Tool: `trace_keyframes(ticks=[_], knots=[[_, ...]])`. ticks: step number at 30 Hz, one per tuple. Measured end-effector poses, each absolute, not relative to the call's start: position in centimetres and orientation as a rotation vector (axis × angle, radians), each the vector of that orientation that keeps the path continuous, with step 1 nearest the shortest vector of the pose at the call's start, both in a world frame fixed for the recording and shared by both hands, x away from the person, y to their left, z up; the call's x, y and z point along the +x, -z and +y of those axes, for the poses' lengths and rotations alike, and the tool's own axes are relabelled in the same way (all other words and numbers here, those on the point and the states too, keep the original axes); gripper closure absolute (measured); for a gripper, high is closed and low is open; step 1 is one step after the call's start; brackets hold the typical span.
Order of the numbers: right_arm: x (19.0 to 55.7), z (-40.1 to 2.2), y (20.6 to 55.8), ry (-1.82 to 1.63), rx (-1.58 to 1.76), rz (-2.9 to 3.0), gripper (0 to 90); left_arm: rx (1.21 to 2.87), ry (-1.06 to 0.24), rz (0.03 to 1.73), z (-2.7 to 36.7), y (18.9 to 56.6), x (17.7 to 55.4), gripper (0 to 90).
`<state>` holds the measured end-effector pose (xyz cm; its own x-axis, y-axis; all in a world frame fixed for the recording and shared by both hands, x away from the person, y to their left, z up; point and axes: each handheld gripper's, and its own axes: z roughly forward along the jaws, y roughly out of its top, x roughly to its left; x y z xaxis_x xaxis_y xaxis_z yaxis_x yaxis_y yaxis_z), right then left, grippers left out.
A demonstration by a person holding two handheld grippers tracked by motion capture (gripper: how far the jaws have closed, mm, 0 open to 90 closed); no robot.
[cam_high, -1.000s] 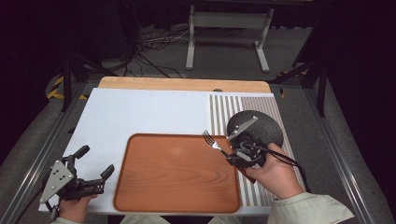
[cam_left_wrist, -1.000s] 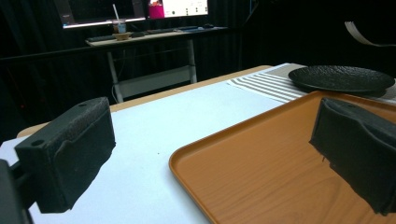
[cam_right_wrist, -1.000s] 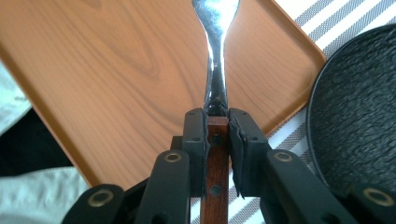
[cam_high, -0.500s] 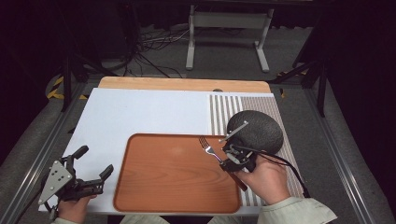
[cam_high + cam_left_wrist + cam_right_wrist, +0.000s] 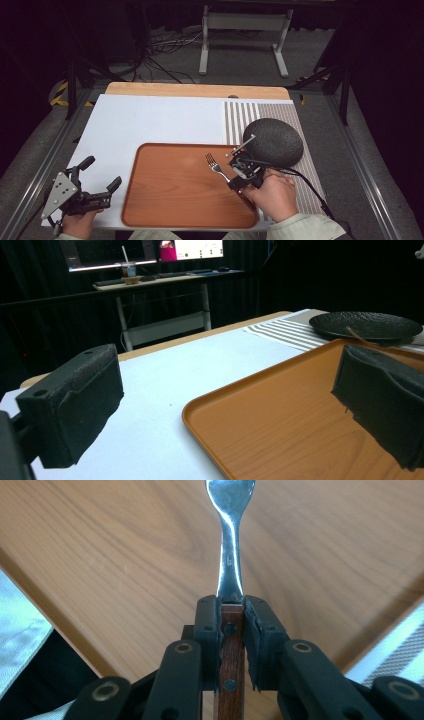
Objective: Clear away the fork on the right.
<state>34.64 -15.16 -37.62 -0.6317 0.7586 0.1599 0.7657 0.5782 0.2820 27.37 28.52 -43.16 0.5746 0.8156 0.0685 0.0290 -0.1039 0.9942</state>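
Note:
A fork (image 5: 216, 165) with a wooden handle hangs just above the right part of the orange-brown tray (image 5: 170, 200), tines pointing up-left. My right gripper (image 5: 232, 178) is shut on its handle, with a hand behind it. In the right gripper view the pads clamp the riveted handle of the fork (image 5: 231, 540), right gripper (image 5: 231, 615), over the tray's wood grain (image 5: 125, 545). My left gripper (image 5: 102, 172) rests open at the tray's lower left corner. In the left gripper view the left gripper (image 5: 225, 405) has wide jaws with nothing between them, over the tray (image 5: 300, 440).
A black plate (image 5: 274, 141) sits on a striped placemat (image 5: 237, 120) right of the tray, also seen as the plate (image 5: 365, 325). A white mat (image 5: 150, 120) covers the table's left and middle. A metal stand (image 5: 242, 35) is on the floor beyond.
My right gripper has carried the fork left and down, from beside the black plate to over the tray's right part. The left gripper has stayed put.

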Motion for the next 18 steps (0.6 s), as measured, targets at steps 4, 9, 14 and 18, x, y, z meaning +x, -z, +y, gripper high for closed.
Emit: trace_keyframes(ticks=[4, 9, 14, 18], knots=[[34.8, -14.8, 38.2, 0.488, -1.348, -2.769, 77.5, 1.543, -0.777, 0.743, 28.5, 43.1, 27.4, 0.5], [34.9, -14.5, 38.9, 0.468, -1.34, -2.771, 77.5, 1.547, -0.777, 0.742, 28.5, 43.1, 27.4, 0.5], [35.1, -14.1, 39.6, 0.446, -1.341, -2.777, 77.5, 1.545, -0.778, 0.742, 28.6, 43.1, 27.4, 0.4], [35.2, -14.0, 40.1, 0.431, -1.336, -2.775, 77.5, 1.546, -0.778, 0.74, 28.6, 43.1, 27.3, 0.4]])
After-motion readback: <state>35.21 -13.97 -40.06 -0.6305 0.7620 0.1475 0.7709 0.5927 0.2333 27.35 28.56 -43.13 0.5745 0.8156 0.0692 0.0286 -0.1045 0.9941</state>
